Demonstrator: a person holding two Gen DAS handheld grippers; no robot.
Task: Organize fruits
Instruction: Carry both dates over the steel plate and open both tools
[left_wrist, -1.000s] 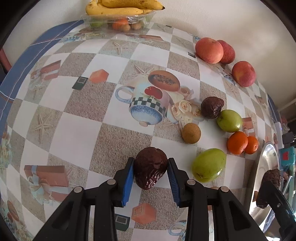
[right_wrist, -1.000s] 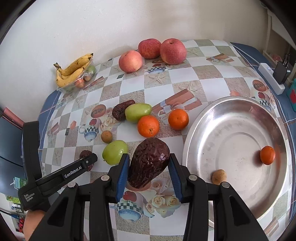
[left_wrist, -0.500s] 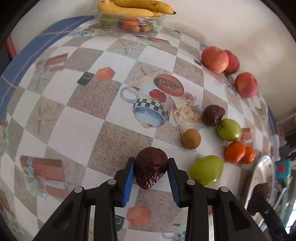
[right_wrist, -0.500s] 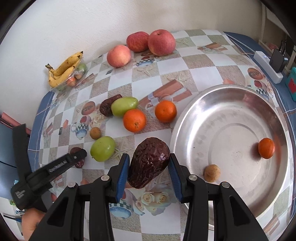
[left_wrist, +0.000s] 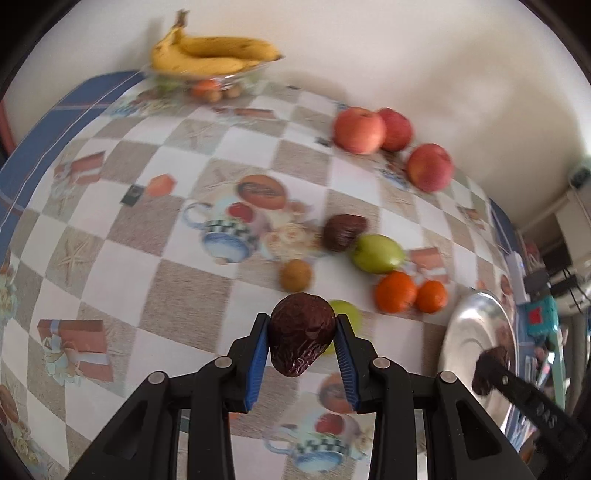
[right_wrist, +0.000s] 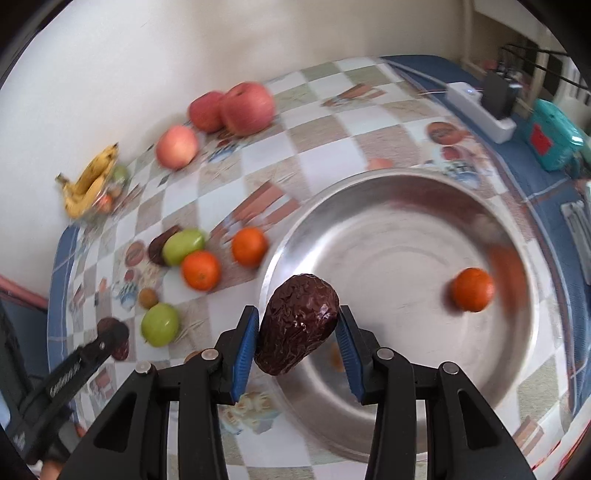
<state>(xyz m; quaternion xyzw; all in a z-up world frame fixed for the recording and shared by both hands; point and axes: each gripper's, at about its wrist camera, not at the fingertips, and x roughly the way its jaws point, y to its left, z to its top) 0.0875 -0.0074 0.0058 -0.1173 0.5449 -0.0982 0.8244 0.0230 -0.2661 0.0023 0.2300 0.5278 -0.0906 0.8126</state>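
My left gripper (left_wrist: 301, 334) is shut on a dark brown wrinkled fruit (left_wrist: 300, 343), held above the checkered tablecloth in front of a green fruit (left_wrist: 347, 312). My right gripper (right_wrist: 297, 323) is shut on a second, larger dark wrinkled fruit (right_wrist: 295, 328), hanging over the near left rim of the steel bowl (right_wrist: 369, 181). An orange (right_wrist: 472, 290) lies inside the bowl. In the right wrist view the left gripper (right_wrist: 110, 338) shows at the lower left with its fruit.
Loose on the cloth are three apples (left_wrist: 360, 129), a third dark fruit (left_wrist: 343, 232), a green fruit (left_wrist: 376, 254), two oranges (left_wrist: 396, 291), a small brown fruit (left_wrist: 295, 275) and bananas on a clear tray (left_wrist: 214, 55). A power strip (right_wrist: 480, 107) and teal box (right_wrist: 554, 136) sit beyond the bowl.
My right gripper has carried its dark fruit from beside the bowl to above its rim. My left gripper has lifted its fruit off the cloth and swung rightward.
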